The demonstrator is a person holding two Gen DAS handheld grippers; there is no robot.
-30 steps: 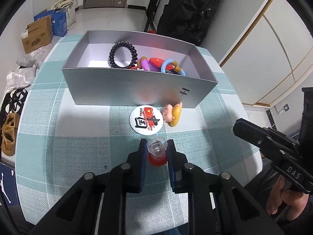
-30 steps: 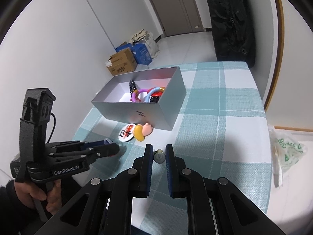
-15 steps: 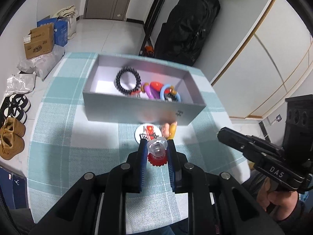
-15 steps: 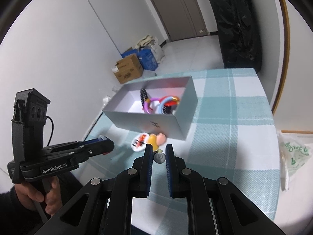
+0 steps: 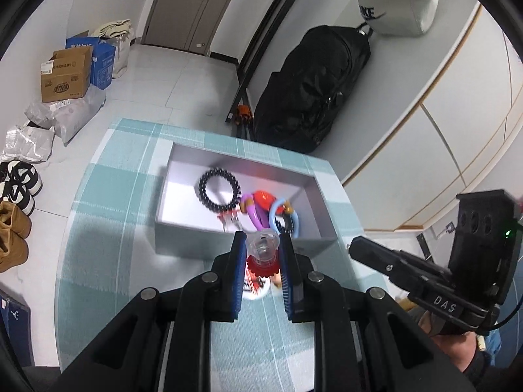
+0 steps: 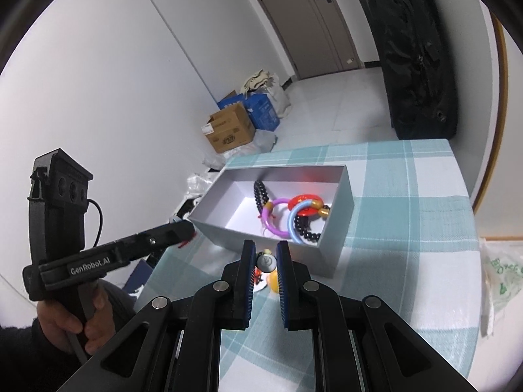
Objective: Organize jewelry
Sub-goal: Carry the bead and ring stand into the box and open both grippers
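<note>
The left gripper (image 5: 262, 254) is pinching a clear-topped ornament with a red frilled base (image 5: 262, 254) between its blue-padded fingers (image 5: 239, 261), holding it up off the checked tablecloth (image 5: 108, 228) just at the near wall of the grey jewelry box (image 5: 183, 238). Below it a round white badge (image 5: 256, 289) is lying on the cloth, partly hidden by the fingers. Inside the box a black bead bracelet (image 5: 218, 192) is lying at the left, with a purple ring (image 5: 253, 212), a red ring (image 5: 264, 197) and a light blue ring (image 5: 284, 215) crowding together to its right.

Further right, the right gripper (image 6: 265, 261) is clamping a small grey round trinket (image 6: 266, 261), also raised near the box's near wall, above a yellow figure (image 6: 274, 283) resting on the cloth. Beyond the table, a cardboard carton (image 5: 65, 78) is sitting on the floor at the far left and a black bag (image 5: 310, 88) is leaning against the far wall.
</note>
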